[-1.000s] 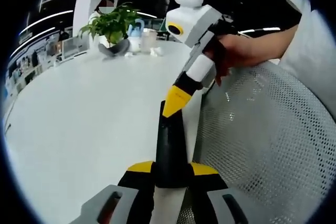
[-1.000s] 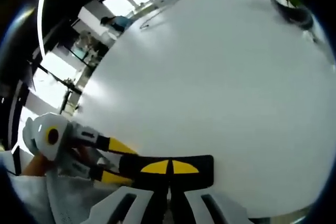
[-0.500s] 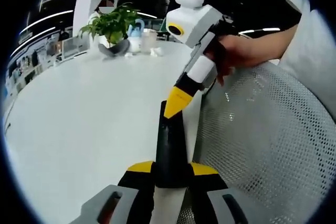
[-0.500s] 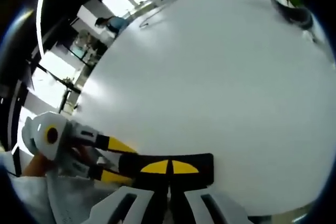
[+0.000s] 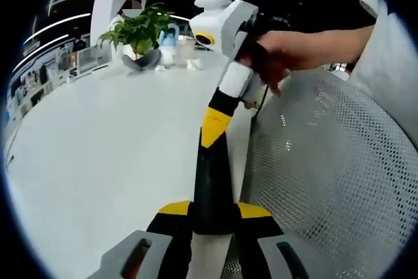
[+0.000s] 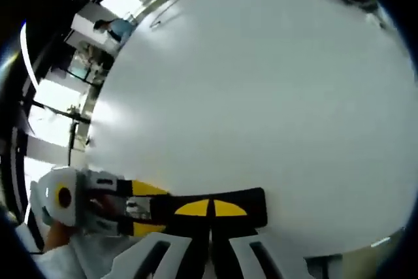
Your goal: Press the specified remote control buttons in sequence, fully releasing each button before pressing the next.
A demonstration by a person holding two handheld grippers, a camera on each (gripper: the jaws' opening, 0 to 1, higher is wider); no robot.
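Observation:
A long black remote (image 5: pixel 212 181) lies along the white table's (image 5: pixel 98 148) right edge. My left gripper (image 5: pixel 214 210) is shut on its near end, yellow pads on both sides. My right gripper (image 5: pixel 212 127), held by a hand (image 5: pixel 287 53), comes down from above. It is shut, and its yellow tip rests on the remote's far end. In the right gripper view the remote (image 6: pixel 251 204) runs crosswise under the right gripper (image 6: pixel 210 208), whose jaws are together. The left gripper (image 6: pixel 147 200) holds the remote from the left.
A potted plant (image 5: pixel 138 31) and some small white and blue items (image 5: pixel 171 47) stand at the table's far end. A grey mesh chair back (image 5: pixel 326 181) stands close on the right. The table (image 6: pixel 261 83) stretches wide and bare ahead.
The right gripper's body has swung to the left and stands steeper, with its tip still on the remote. The right gripper view has tilted with it. The left gripper has held still.

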